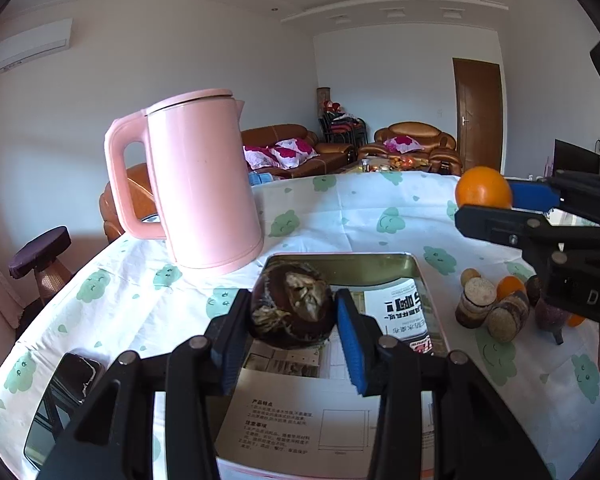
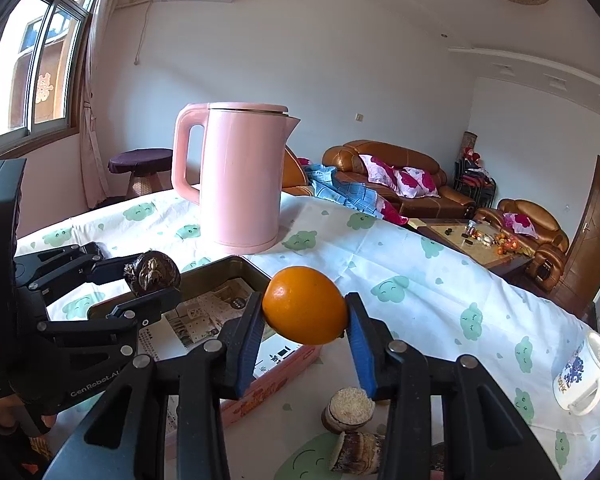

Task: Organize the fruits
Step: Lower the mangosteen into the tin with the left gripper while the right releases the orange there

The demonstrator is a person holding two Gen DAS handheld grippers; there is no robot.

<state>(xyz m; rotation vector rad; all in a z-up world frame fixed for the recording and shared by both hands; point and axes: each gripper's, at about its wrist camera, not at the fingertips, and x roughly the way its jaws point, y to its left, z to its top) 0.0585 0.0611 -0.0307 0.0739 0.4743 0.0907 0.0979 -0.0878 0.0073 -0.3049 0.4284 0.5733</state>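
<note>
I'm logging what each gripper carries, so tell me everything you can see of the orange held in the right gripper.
The orange is round, bright and glossy, with a small stem dimple facing the camera. It looks whole and unpeeled. The right gripper is shut on it, one blue pad pressing each side, and it hangs in the air above the near edge of the tin tray. Nothing else touches it. In the left wrist view it shows at the right edge, above the table.

Pink kettle (image 1: 204,184) upright on the cloud-print cloth (image 1: 340,216) over the bench, white mug (image 2: 584,376) near its edge, brown sofas (image 2: 396,176) and wooden door (image 1: 478,112) beyond.
</note>
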